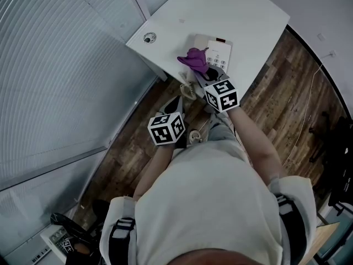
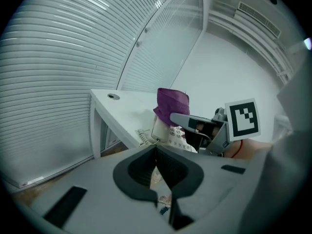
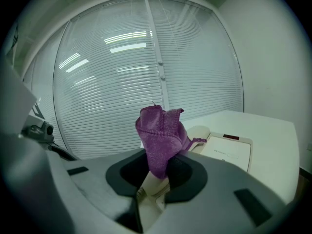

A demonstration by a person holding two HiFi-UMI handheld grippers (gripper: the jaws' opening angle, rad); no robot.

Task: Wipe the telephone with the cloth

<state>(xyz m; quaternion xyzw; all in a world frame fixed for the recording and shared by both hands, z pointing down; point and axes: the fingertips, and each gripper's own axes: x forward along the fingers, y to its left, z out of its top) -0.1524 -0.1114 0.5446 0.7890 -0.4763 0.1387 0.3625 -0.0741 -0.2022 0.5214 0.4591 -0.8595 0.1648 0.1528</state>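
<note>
Telephone [image 1: 219,49] at our 1 o'clock, just beyond right gripper [image 1: 203,73] clenching cloth [image 1: 193,58]; left gripper [image 1: 177,101] clenched empty, farther back.

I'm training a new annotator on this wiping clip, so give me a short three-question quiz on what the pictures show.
1. Multiple choice: the purple cloth is held by A) the left gripper, B) the right gripper, C) neither.
2. True or false: the left gripper's fingers are shut with nothing between them.
3. Fill in: the telephone stands on the white ___.
Key: 1 B; 2 true; 3 table.
</note>
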